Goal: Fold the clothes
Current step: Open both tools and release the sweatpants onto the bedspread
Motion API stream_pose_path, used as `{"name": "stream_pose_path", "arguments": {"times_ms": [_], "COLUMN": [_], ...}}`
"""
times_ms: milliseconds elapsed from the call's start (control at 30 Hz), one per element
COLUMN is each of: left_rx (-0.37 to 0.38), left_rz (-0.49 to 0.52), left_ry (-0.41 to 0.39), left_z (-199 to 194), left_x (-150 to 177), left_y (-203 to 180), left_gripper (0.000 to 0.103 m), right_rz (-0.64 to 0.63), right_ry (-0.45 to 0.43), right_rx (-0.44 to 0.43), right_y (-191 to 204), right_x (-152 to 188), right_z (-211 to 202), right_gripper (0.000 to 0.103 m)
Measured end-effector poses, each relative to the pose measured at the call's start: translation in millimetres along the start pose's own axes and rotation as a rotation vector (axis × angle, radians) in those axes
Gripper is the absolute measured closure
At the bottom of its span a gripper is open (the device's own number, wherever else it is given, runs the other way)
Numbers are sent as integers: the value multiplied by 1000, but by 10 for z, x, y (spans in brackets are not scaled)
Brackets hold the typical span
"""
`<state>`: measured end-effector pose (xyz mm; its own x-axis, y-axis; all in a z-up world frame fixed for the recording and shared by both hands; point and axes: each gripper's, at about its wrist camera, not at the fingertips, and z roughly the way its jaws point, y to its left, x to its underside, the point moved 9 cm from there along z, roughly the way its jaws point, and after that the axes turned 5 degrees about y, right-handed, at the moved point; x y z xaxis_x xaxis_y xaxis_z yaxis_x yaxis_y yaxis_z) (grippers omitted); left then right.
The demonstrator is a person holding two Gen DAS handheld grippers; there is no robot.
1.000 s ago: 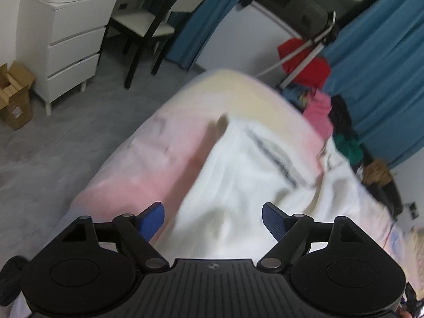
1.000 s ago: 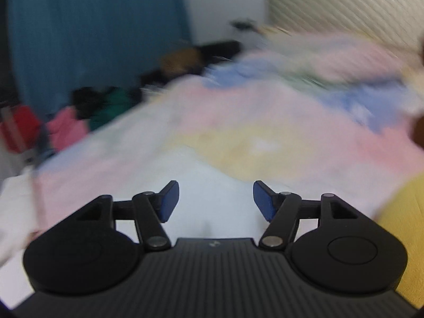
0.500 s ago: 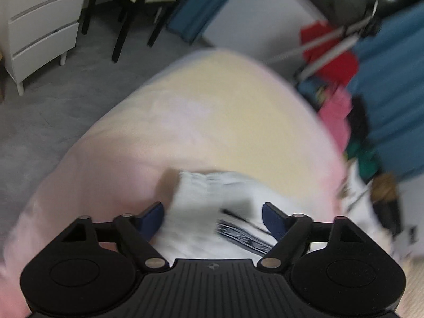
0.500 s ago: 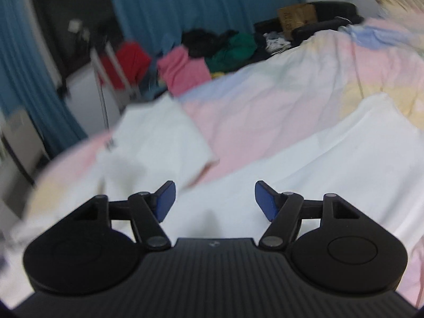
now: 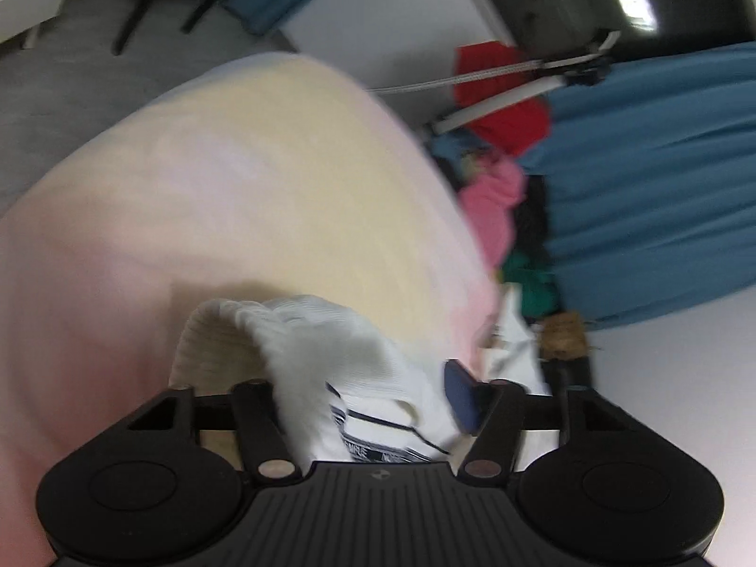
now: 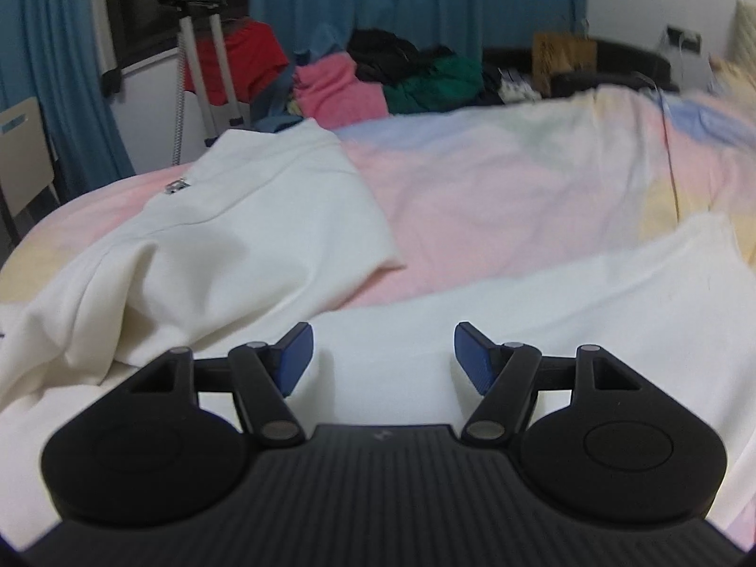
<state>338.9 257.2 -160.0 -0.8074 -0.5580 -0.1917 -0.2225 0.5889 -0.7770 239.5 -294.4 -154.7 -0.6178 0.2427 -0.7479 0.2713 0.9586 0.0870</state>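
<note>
The bed [image 6: 496, 217], under its pastel cover, carries the white garment [image 6: 245, 236] spread across its near side, one part folded over and a ribbed cuff or hem [image 5: 302, 330] bunched between the left tongs [image 5: 373, 397], which are spread with cloth over one finger, apparently just gathering it. The right tongs [image 6: 382, 354] hang open and empty above the flat white cloth. I judge a fold is under way: next, close on that edge and carry it across; the clothes pile [image 6: 378, 75] sits clear beyond.

The bed [image 5: 236, 179] is viewed steeply downward, close up, from the left wrist. It is viewed low and level from the right wrist, and the clothes pile [image 6: 378, 75] is shared.
</note>
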Motion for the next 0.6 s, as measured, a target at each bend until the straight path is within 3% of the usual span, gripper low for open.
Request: {"name": "stream_pose_path", "arguments": {"times_ms": [33,100,367,500,600], "left_rx": [-39,-89,-60,-186,-257], "left_rz": [-13,-30,53,12,1], "left_ry": [-15,-78,-394,-484,-401], "left_z": [61,106,-417,-516,-204], "left_x": [-23,-98,-549,-808,-888], "left_y": [12,-8,-636,-527,-342], "left_gripper": [77,94,94,93,92], "right_rz": [-4,-7,11,8,3], "right_ry": [4,12,-4,9,18], "right_rx": [7,21,27,7,6], "right_y": [-4,-22,-53,-29,-28], "right_x": [0,9,40,68,86], "right_z": [20,48,-84,-40,38], "right_gripper": [35,35,35,35,35]}}
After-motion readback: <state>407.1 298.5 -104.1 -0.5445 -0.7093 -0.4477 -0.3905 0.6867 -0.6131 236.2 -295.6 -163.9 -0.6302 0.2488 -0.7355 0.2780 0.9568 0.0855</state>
